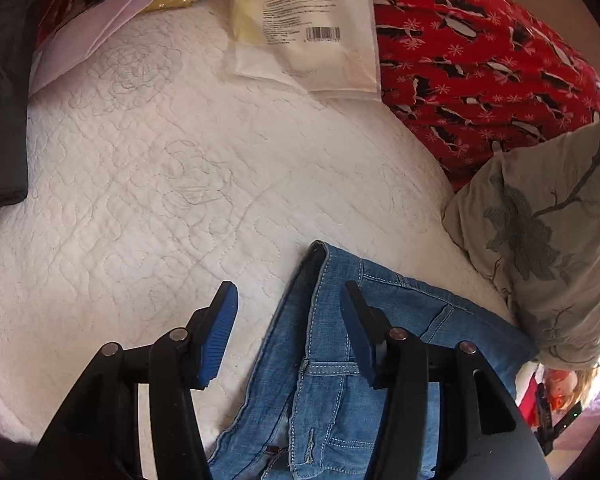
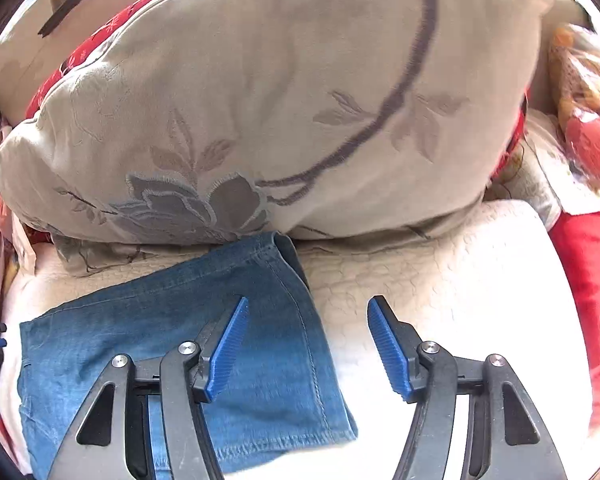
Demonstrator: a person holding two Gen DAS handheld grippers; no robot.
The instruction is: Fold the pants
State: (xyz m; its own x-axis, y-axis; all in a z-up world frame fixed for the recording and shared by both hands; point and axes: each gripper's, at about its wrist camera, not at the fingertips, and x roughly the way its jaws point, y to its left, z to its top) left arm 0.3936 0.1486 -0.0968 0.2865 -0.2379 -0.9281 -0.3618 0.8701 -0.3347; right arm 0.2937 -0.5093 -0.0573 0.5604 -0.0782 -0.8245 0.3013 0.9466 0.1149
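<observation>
Below, jeans (image 1: 332, 360) under left gripper (image 1: 290, 300), beside right gripper (image 2: 306, 312)

My left gripper (image 1: 290, 308), a black two-finger frame with ribbed blue pads (image 1: 220, 340), points steeply down with its jaws standing apart and nothing clamped between them. My right gripper (image 2: 308, 328), built the same, also tilts downward, its blue pads (image 2: 388, 348) spread wide and pressing on nothing. I see neither of my hands in either wrist view.
</observation>
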